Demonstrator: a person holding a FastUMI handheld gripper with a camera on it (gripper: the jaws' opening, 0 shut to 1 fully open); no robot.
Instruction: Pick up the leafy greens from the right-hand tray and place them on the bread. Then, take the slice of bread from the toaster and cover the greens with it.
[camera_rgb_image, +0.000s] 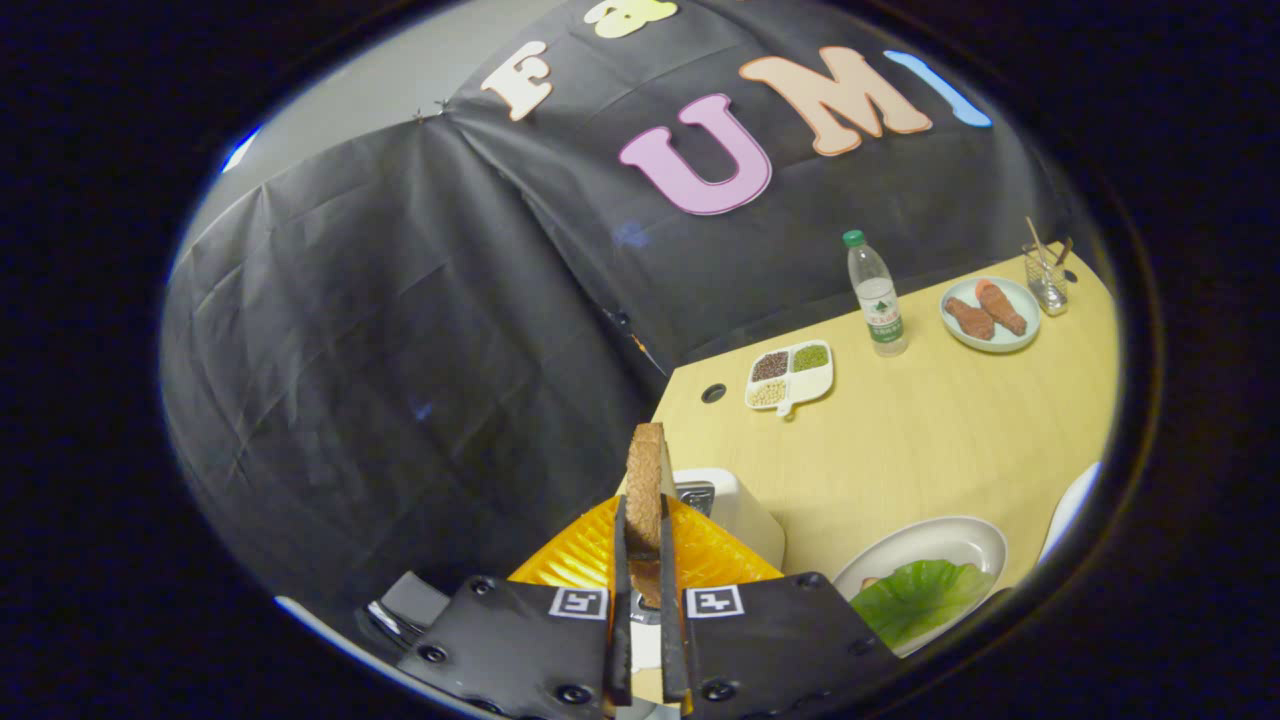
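A brown slice of bread (645, 490) stands on edge between my two fingers, and my gripper (642, 520) is shut on it. It hangs above the toaster (735, 510), whose white body and yellow ribbed side (590, 555) lie just beyond the fingers. To the right of the fingers, a white plate (950, 540) holds the leafy greens (915, 595); something pale shows at the greens' left edge, mostly hidden under them.
The wooden table (930, 440) carries a white divided dish of beans (790, 375), a water bottle (877, 295), a plate with two brown pieces (990, 312) and a glass holder with sticks (1047, 275). Another white rim (1070, 505) shows at far right.
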